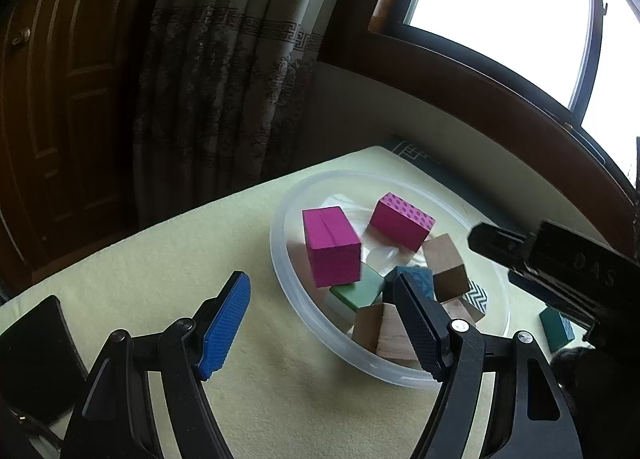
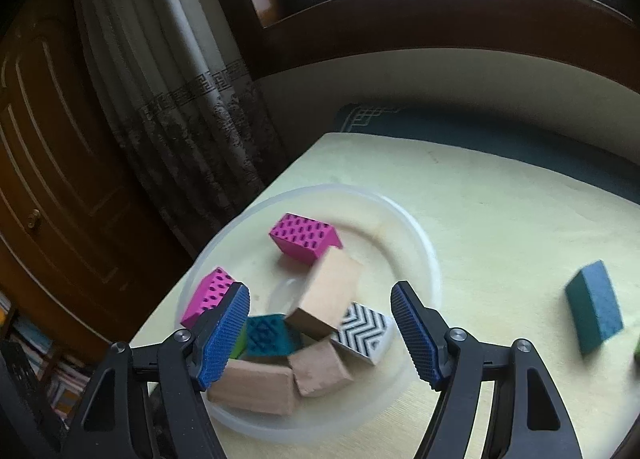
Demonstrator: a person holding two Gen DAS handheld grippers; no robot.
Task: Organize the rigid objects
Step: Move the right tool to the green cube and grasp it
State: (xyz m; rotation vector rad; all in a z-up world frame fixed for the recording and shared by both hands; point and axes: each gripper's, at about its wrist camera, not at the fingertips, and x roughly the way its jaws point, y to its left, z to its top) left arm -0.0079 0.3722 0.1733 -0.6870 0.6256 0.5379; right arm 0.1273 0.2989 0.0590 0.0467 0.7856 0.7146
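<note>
Right gripper: jaws spread wide, nothing between them, hovering over the near rim of the clear round plastic bowl. Left gripper: jaws likewise released and empty, hanging at the bowl's near-left edge.

Inside the bowl, counted from the right wrist view: two magenta blocks with dark dots, three plain pale wooden blocks, one black-and-white chevron block, one teal patterned block; a green block shows only in the left view. Eight at least; more may lie hidden beneath.

Outside, on the pale yellow-green worktop: one dark teal rectangular block, well apart from the bowl. A green scrap at the frame edge is unidentifiable.

Judgement: sorting nearly complete; the stray teal block remains.
</note>
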